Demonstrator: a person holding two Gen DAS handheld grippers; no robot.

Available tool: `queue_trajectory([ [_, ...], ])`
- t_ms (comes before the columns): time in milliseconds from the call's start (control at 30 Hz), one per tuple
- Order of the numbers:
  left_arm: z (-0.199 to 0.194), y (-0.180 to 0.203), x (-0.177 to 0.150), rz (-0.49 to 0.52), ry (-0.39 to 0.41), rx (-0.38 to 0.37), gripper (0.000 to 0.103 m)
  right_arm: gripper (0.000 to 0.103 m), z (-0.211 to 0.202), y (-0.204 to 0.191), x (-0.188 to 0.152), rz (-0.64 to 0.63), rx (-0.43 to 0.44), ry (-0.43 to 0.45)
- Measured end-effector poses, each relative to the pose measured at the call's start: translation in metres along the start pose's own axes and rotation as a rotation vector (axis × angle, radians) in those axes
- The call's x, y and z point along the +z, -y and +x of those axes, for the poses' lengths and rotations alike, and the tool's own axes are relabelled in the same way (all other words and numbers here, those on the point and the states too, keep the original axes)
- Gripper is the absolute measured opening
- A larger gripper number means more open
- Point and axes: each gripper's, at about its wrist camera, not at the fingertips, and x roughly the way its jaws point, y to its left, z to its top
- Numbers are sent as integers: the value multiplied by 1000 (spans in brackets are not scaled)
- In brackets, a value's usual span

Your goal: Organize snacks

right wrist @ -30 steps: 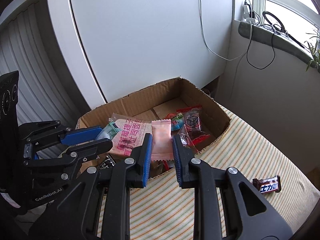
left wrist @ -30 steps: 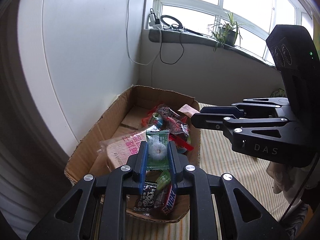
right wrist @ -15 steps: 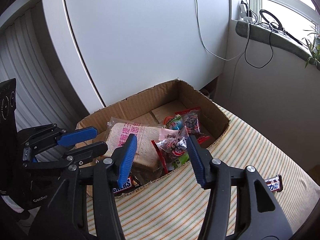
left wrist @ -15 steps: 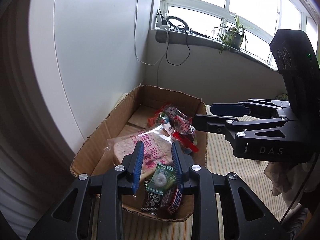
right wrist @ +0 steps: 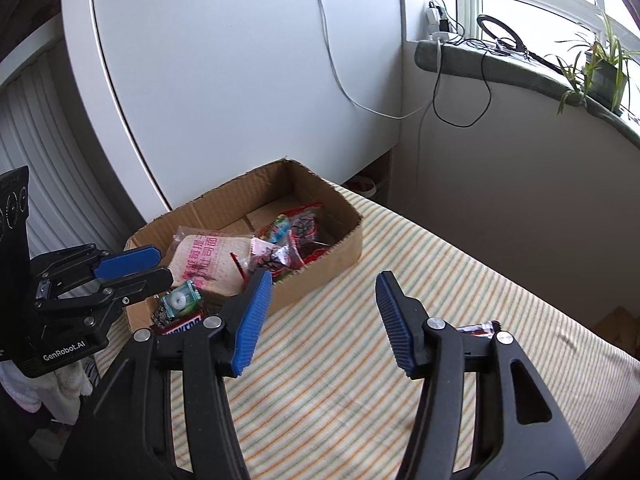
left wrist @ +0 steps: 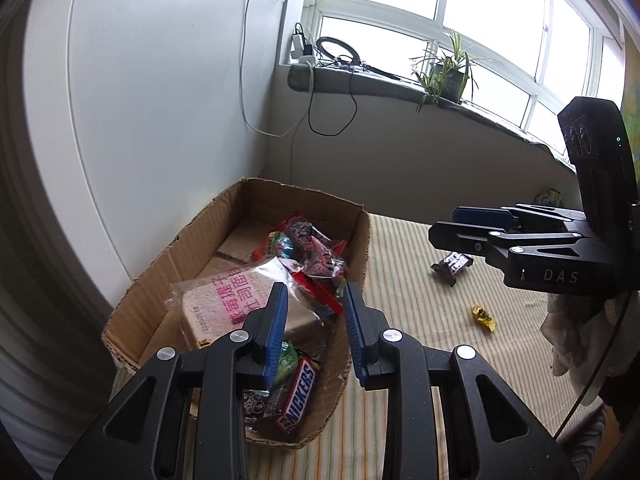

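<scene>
Both grippers have let go since a second ago: the green candy [right wrist: 181, 301] and pink packet [right wrist: 260, 246] now lie in the cardboard box [right wrist: 320, 267]. Left gripper [left wrist: 314, 330] gapes empty (over the box's near end); right gripper [right wrist: 320, 320] spreads wide, empty, above the striped cloth [right wrist: 360, 380].

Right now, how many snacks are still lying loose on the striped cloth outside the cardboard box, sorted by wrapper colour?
dark brown bar: 1
yellow candy: 1
Total: 2, both on the striped cloth, clear of the cardboard box.
</scene>
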Motion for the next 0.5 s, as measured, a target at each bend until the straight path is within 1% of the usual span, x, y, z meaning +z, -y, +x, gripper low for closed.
queue_trajectory([
  [33, 0, 4, 0, 3, -1, -7, 27, 64, -4, 6, -2, 6, -7, 3],
  [67, 1, 9, 1, 5, -1, -13, 27, 65, -7, 13, -4, 14, -14, 6],
  [167, 4, 24, 1, 17, -5, -35, 29, 65, -17, 33, -11, 32, -39, 9],
  [200, 5, 29, 1, 22, -7, -41, 34, 65, -19, 40, -14, 39, -47, 9],
  [233, 7, 35, 1, 26, -8, -48, 36, 65, -21, 47, -17, 46, -53, 5],
  [367, 15, 55, 3, 42, -20, -83, 36, 65, -27, 74, -36, 83, -72, -14],
  [500, 27, 75, 6, 71, -34, -106, 36, 65, -25, 90, -58, 107, -70, -46],
])
